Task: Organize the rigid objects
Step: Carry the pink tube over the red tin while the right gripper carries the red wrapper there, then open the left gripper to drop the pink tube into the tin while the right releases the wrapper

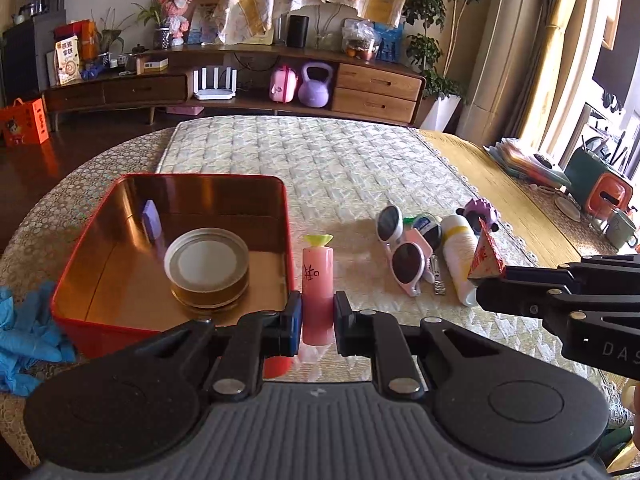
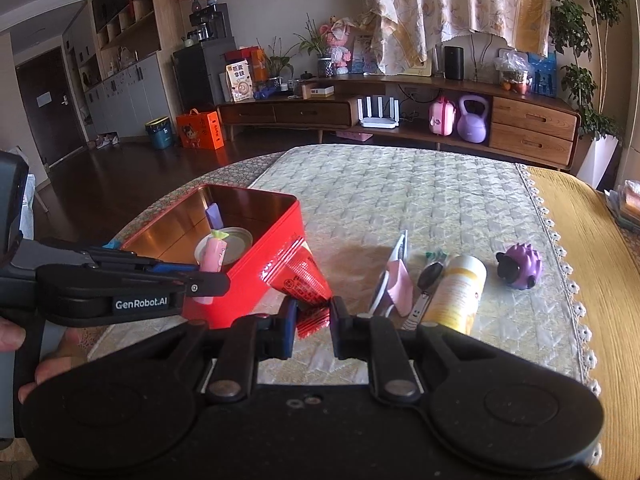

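My left gripper [image 1: 317, 320] is shut on a pink tube [image 1: 317, 292] with a yellow-green tip, held upright just right of the red tin box [image 1: 286, 216]. The same tube [image 2: 212, 256] shows in the right wrist view in front of the box [image 2: 276, 256]. Inside the box lie a round metal lid [image 1: 206, 260] and a small purple block [image 1: 151, 220]. My right gripper [image 2: 313, 316] is shut on a red triangular packet [image 2: 300, 276], lifted off the mat; the packet [image 1: 486, 256] also appears at the right of the left wrist view.
On the quilted mat [image 1: 320, 160] lie pink sunglasses [image 1: 402, 248], a white and yellow bottle [image 2: 456, 292], nail clippers [image 1: 439, 280] and a purple hedgehog toy [image 2: 520, 266]. Blue gloves [image 1: 24, 340] sit left of the box. A person's hand [image 2: 44, 364] holds the left gripper.
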Available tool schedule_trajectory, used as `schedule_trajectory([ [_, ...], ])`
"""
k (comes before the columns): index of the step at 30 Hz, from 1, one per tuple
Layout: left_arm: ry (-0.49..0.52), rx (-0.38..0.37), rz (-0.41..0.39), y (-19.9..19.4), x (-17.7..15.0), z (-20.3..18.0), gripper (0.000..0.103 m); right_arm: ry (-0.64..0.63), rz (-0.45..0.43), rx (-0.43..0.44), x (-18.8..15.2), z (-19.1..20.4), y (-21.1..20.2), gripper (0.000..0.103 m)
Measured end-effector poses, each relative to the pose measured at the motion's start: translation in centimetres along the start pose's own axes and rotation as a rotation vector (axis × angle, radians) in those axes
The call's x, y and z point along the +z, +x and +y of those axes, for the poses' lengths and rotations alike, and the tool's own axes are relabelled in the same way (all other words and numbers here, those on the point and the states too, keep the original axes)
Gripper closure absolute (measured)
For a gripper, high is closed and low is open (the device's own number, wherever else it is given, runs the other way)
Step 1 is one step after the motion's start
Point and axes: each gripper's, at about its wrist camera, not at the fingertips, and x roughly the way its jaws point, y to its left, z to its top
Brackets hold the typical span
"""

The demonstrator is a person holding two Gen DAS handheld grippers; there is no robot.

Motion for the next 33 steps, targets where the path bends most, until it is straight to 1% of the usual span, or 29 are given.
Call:
schedule_trajectory([
  [5, -0.022, 0.039, -0.005, -0.2, 0.2, 2.8, 0.087, -0.013, 0.007, 0.018, 1.2, 1.5, 1.5, 0.086],
  [14, -0.043, 0.12, -0.005, 0.7, 1.8, 7.7, 0.087, -0.037, 0.025, 0.039, 4.0, 3.7, 5.2, 0.086],
  [21, -0.036, 0.169, 0.04, 2.5, 2.9, 10.1, 0.087, -0.072, 0.063, 0.035, 6.1, 5.3, 9.6, 0.086],
  [28, -0.024, 0.211, 0.081, 4.6, 3.5, 11.6, 0.087, -0.138, 0.11, -0.008, 7.4, 6.6, 14.8, 0.086],
  [33, -0.011, 0.218, 0.105, 6.1, 3.8, 12.0, 0.087, -0.195, 0.144, -0.045, 7.5, 7.4, 17.6, 0.086],
])
